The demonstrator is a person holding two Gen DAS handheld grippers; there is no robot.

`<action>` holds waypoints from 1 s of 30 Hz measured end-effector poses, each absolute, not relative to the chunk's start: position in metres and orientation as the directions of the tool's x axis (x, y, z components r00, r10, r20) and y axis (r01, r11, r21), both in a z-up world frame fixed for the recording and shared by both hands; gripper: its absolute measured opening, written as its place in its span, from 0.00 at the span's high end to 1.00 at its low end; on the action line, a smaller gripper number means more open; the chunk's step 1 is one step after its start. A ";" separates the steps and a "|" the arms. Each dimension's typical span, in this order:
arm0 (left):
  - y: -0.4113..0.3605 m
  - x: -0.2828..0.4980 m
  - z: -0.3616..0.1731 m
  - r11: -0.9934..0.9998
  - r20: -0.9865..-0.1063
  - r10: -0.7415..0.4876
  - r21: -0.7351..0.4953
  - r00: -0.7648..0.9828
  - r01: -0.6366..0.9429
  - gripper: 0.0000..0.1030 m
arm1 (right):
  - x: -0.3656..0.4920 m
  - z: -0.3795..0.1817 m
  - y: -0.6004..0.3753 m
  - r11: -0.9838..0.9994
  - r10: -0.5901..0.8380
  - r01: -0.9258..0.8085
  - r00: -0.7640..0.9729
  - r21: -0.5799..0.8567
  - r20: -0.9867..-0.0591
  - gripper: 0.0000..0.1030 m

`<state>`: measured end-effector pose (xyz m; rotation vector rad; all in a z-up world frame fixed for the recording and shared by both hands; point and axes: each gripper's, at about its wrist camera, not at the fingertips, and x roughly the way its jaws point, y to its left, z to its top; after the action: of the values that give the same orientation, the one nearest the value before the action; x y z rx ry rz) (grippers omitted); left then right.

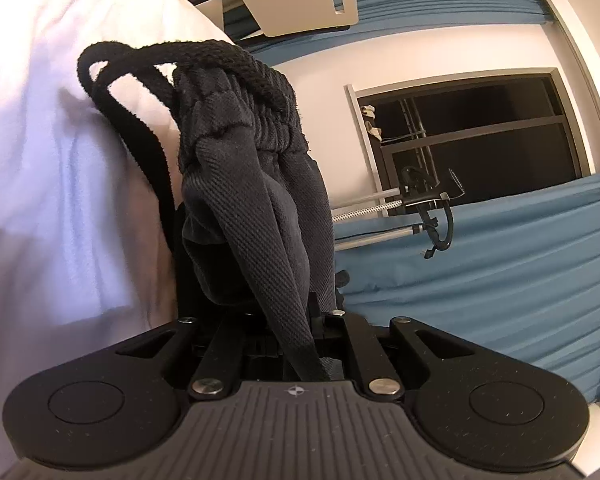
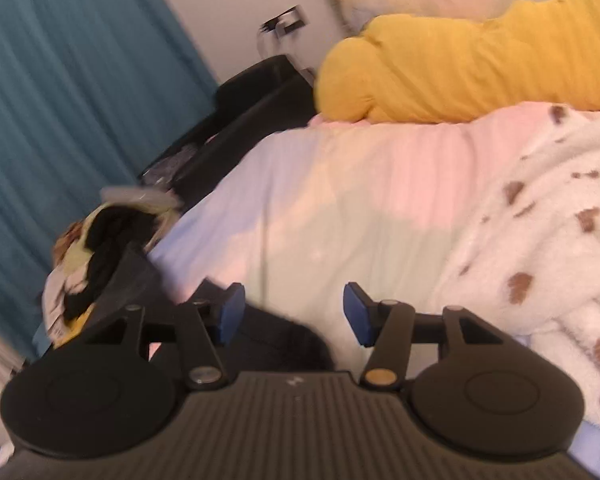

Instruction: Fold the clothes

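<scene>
Bunched right against my left gripper (image 1: 300, 312) is the dark ribbed-knit garment with a black braided drawstring (image 1: 236, 160), filling the centre of the left wrist view; its jaws are clamped on that fabric. Behind it, at the left, lies pale bedding (image 1: 60, 160). My right gripper (image 2: 294, 312) stands about half-wide with nothing between its blue pads (image 2: 232, 312), a dark fold low in the frame just beneath. I judge I'm regripping: next, the right must catch a free edge.
</scene>
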<state>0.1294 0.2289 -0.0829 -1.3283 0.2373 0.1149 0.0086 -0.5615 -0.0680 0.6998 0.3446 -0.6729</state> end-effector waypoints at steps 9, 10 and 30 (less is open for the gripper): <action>0.230 0.129 -0.084 0.218 -0.244 -0.049 -0.949 0.969 -0.228 0.91 | 0.037 -0.114 -0.533 0.448 -0.082 0.611 0.755 0.652 -0.651 0.46; 0.229 0.129 -0.083 0.220 -0.248 -0.049 -0.947 0.967 -0.232 0.91 | 0.042 -0.118 -0.532 0.447 -0.079 0.624 0.741 0.641 -0.667 0.46; 0.237 0.106 -0.065 0.248 -0.218 -0.075 -0.949 0.973 -0.193 0.92 | 0.052 -0.020 -0.512 0.709 -0.141 0.122 0.990 0.695 -0.030 0.96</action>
<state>0.1056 0.2367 -0.0654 -1.3215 0.2363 0.0817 0.0518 -0.5125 -0.0204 0.7696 -0.0259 -0.1463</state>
